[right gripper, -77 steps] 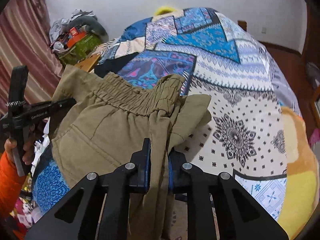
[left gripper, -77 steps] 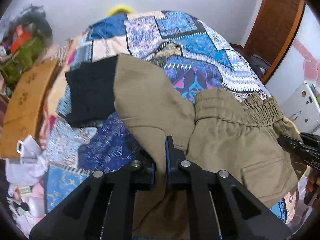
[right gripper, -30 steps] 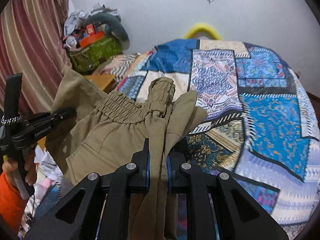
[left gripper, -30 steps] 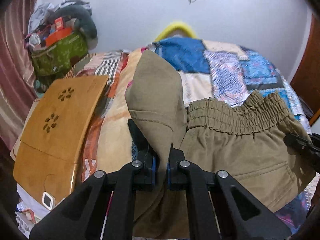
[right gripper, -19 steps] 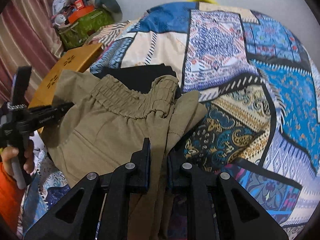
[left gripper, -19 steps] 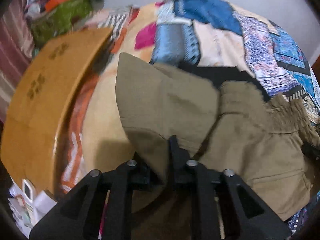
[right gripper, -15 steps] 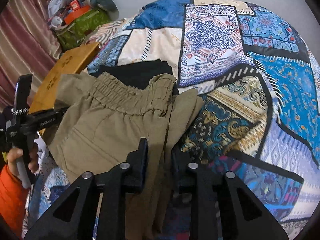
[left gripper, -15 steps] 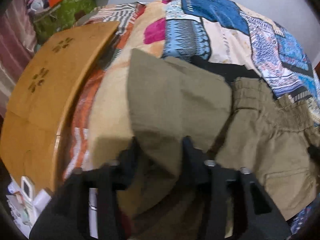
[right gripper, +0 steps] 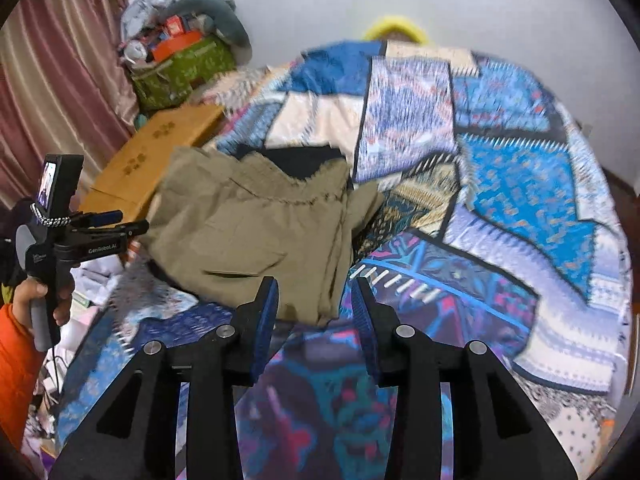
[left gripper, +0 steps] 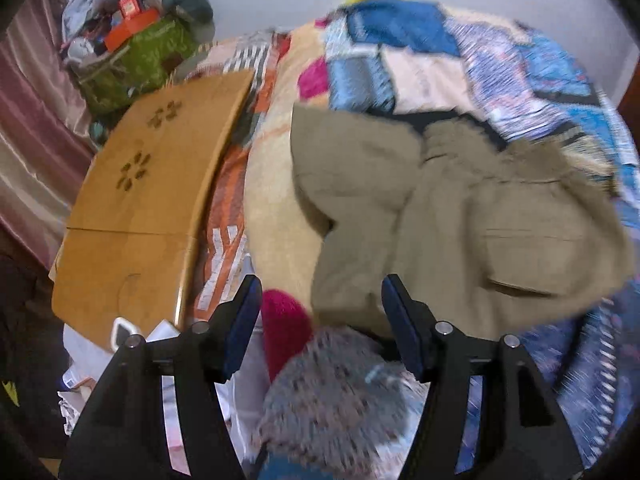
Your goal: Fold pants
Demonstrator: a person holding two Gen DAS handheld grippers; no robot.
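Khaki pants [left gripper: 460, 216] lie folded in a bundle on the patchwork bedspread [right gripper: 500, 184], pocket flap facing up. In the right wrist view the same pants [right gripper: 248, 232] sit near the bed's left edge. My left gripper [left gripper: 318, 300] has its jaws opening, pulled back from the pants' near edge, with nothing between the pads. My right gripper [right gripper: 314, 292] also has its jaws opening, and only the lower hem of the pants shows in the gap, untouched. The left gripper [right gripper: 128, 220] appears at the left of the right wrist view, held by a hand in an orange sleeve.
A wooden lap table [left gripper: 148, 208] leans beside the bed on the left. A green bag with clutter [right gripper: 184, 68] stands by the curtain. A black garment [right gripper: 304, 160] lies under the pants' far edge. A grey and magenta fuzzy thing [left gripper: 320, 368] sits near the left gripper.
Both grippers were shut on the khaki pants, holding them up; they lowered them onto the bed, let go and drew back toward the near edge.
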